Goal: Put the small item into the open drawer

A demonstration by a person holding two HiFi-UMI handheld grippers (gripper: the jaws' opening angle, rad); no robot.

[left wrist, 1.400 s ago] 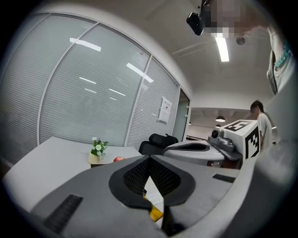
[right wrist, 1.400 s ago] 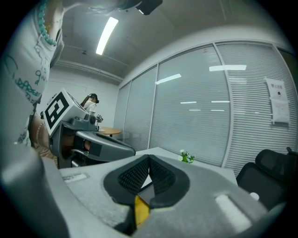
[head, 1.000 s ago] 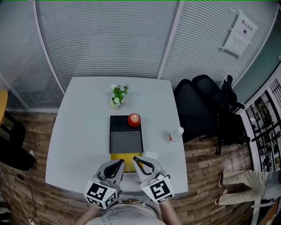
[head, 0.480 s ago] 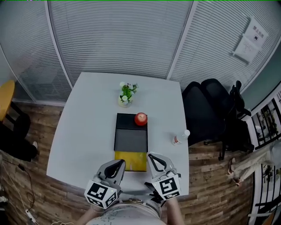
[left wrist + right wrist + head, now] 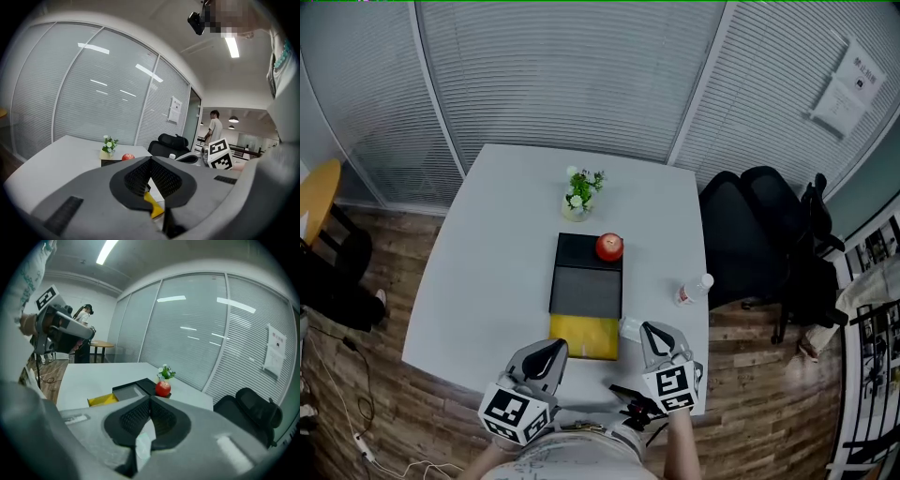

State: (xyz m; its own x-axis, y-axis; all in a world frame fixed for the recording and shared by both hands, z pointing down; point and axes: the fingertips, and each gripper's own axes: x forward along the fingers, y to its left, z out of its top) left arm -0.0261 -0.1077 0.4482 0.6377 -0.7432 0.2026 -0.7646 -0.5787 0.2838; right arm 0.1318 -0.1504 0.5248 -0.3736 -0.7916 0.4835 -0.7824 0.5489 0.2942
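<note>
The black drawer box (image 5: 589,281) sits mid-table with its yellow drawer (image 5: 584,337) pulled open toward me. A small pale item (image 5: 629,327) lies on the table just right of the drawer. My right gripper (image 5: 648,330) is shut, its tips right beside that item; in the right gripper view (image 5: 150,399) a pale shape (image 5: 143,444) shows in the gap under the closed tips. My left gripper (image 5: 557,349) hovers at the drawer's front left corner, shut (image 5: 150,160), with the yellow drawer (image 5: 153,206) showing below it.
A red apple (image 5: 609,247) rests on the box. A small potted plant (image 5: 580,192) stands behind it and a water bottle (image 5: 696,290) lies near the right table edge (image 5: 704,309). Black office chairs (image 5: 759,234) stand to the right. A person (image 5: 214,126) stands far off.
My right gripper has swung out to the right and sunk toward the small pale item beside the drawer. The left gripper has hardly moved.
</note>
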